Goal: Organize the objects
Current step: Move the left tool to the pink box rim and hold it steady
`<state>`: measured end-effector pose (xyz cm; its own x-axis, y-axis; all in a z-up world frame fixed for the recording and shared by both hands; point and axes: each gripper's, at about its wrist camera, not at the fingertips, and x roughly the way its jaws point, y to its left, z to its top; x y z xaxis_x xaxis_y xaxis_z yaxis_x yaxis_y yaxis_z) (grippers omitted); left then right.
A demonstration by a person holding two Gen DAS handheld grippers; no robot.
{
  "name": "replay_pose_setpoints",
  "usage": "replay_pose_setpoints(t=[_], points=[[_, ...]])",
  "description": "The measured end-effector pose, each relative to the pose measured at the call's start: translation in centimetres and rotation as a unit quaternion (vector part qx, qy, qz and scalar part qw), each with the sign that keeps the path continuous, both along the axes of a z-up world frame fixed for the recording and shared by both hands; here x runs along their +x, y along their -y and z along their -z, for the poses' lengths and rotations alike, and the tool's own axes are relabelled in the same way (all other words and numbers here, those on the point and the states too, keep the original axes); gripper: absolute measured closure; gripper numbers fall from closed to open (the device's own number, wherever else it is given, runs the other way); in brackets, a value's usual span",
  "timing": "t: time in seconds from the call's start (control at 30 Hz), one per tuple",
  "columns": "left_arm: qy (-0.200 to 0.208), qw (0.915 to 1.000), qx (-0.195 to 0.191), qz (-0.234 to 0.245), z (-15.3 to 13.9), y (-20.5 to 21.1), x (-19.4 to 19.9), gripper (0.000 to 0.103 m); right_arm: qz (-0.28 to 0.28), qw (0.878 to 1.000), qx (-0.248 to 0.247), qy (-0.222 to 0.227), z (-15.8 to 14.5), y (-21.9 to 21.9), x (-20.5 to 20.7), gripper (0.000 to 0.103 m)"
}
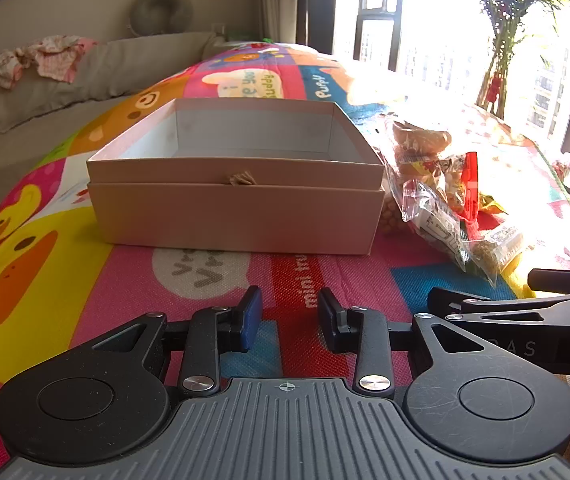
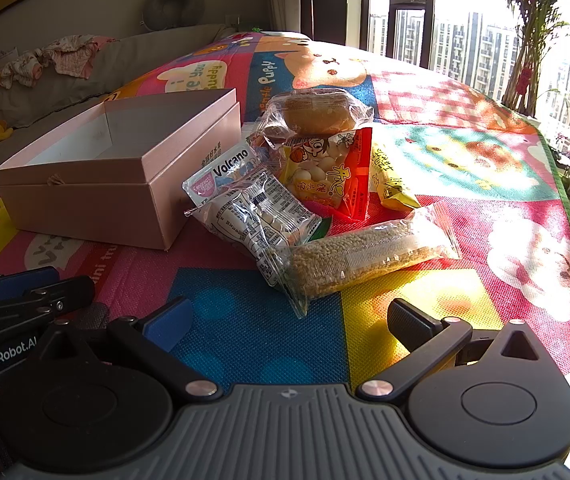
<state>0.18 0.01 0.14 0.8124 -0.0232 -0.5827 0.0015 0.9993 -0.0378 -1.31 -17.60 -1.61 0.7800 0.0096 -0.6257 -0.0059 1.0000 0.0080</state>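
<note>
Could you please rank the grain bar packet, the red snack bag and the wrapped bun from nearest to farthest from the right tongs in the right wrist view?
1. Grain bar packet, just ahead of the right tongs.
2. Red snack bag, behind it.
3. Wrapped bun, at the pile's far end.

One open box (image 2: 85, 184) sits on one mat (image 2: 245, 332). Five snack packets (image 2: 325, 168) are piled beside it. Two claws: left (image 1: 290, 316), right (image 2: 289, 320).

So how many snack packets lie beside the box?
5, maybe more hidden: bun farthest, red packet, yellow packet right, Volcano packet by the box, grain bar nearest.
</note>
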Motion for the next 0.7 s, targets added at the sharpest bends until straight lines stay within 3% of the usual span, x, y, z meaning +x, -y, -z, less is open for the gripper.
replay_pose_setpoints(t=[0.7], points=[[-0.001,1.0000,0.004,0.000,0.12,0.14,-0.06,0.066,0.008,1.000,0.004,0.000,-0.28,-0.24,-0.21,0.000]])
